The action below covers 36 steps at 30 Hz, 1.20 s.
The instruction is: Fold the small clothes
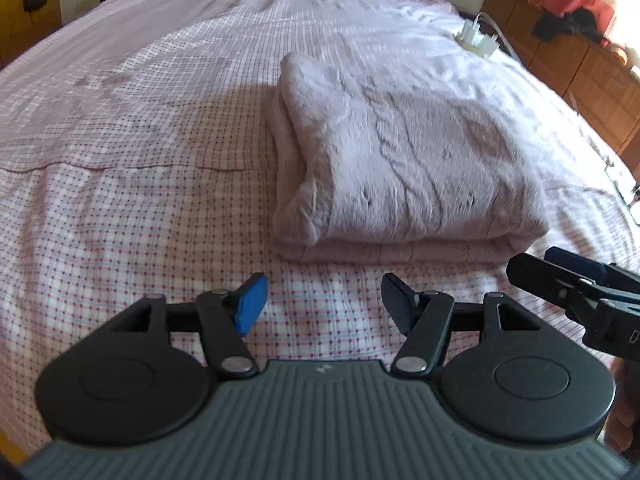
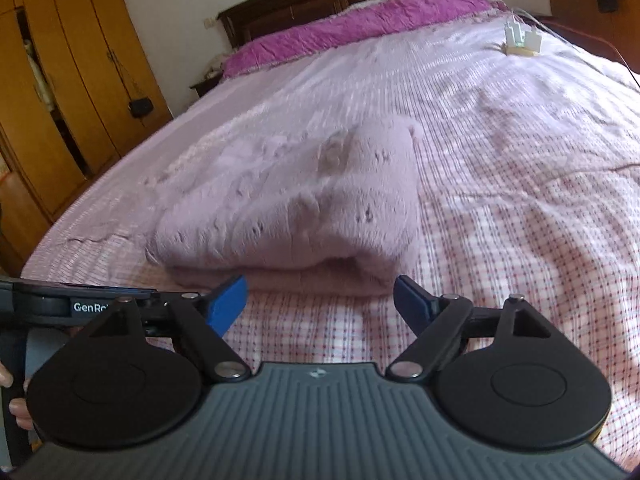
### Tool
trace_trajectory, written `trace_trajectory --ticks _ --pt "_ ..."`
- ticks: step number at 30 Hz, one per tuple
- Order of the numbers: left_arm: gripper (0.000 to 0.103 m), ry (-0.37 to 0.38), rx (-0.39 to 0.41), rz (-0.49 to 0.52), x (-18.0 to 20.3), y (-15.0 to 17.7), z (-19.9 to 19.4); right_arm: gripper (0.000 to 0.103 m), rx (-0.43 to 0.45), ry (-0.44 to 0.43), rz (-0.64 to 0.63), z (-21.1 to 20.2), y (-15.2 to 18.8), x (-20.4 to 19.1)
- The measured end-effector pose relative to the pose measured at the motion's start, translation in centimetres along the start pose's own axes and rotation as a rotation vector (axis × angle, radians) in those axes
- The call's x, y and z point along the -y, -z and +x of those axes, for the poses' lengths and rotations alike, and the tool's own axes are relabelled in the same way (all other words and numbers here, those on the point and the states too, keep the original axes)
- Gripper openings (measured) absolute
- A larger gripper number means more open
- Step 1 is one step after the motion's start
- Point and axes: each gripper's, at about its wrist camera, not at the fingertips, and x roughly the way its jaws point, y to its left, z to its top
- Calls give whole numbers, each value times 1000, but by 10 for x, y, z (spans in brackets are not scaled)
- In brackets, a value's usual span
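My left claw (image 1: 322, 300) and right claw (image 2: 320, 304) both gape open and empty just short of the folded pink fleece garment (image 1: 400, 160), lying centre frame on the checked bed (image 1: 140, 200).

Two low wrist views, shared bed (image 1: 120, 160)

Bed (image 1: 140, 128): covered by a pink-and-white checked sheet. Folded fluffy lilac garment (image 1: 400, 160) lies flat on the sheet, mid-bed. Small white plastic object (image 1: 478, 40) on the sheet beyond the garment, toward the headboard side. Magenta quilted cover (image 2: 360, 28) across the head end, well beyond the garment.
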Motion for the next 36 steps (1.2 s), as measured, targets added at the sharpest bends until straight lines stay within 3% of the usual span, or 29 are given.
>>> trace_trajectory --ticks 7,13,36 --pt "65 -41 -48 8 8 10 11 86 -46 35 48 12 9 7" --pt "65 -82 -43 44 17 15 14 87 -58 41 55 16 10 9" --pt "65 -98 -42 91 28 19 16 88 -72 33 66 19 14 9"
